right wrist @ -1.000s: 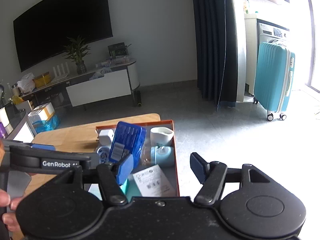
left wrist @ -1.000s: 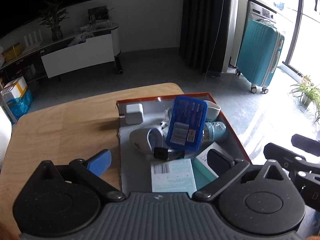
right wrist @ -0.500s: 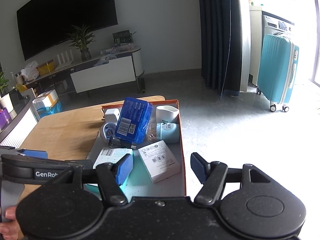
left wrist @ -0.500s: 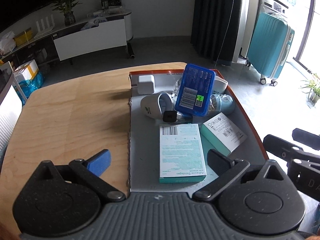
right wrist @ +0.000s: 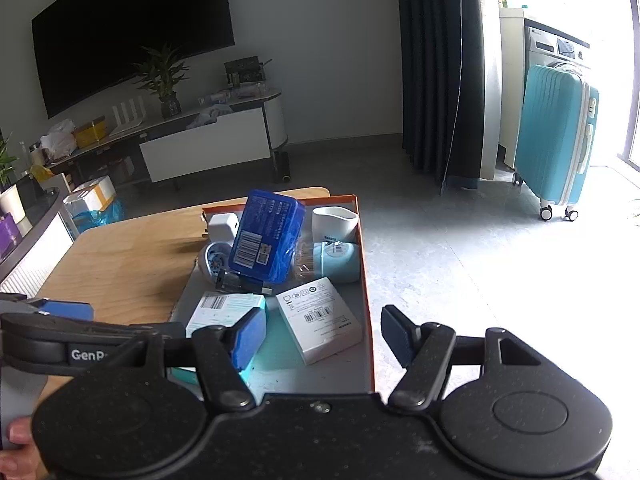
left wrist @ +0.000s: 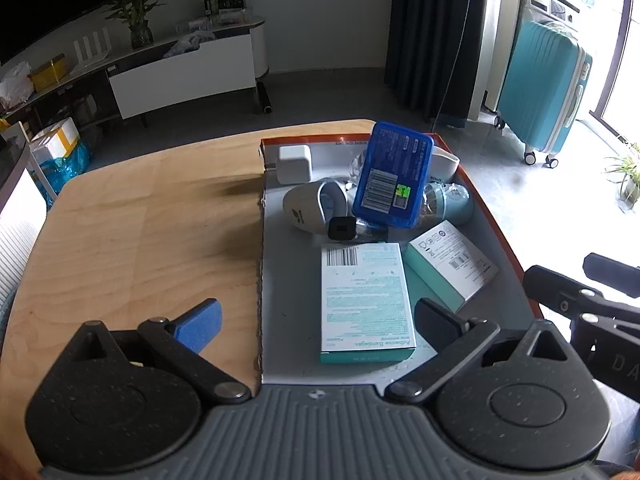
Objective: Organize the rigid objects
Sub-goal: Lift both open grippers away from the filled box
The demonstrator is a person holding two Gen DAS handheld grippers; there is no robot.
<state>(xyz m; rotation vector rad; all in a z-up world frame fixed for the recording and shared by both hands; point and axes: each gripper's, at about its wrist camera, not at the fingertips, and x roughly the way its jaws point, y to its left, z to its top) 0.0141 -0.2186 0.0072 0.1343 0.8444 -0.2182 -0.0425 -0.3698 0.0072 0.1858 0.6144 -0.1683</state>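
The bandage box [left wrist: 366, 300] is laid flat in the tray [left wrist: 506, 248], long axis toward the blue case [left wrist: 394, 176]; both grippers' jaws are spread, empty.

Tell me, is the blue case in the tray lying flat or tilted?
Tilted. The blue case leans up on the items behind it in the tray, its barcode face showing, lower edge down.

A tray [left wrist: 496, 220] sits at the desk's [left wrist: 140, 220] right edge. Inside, two boxes lie side by side at the near end: the larger box [left wrist: 366, 300] left, the smaller box [left wrist: 452, 268] right. Behind them a plastic case [left wrist: 394, 174] leans on a heap, with a charger [left wrist: 295, 164] in the far-left corner.
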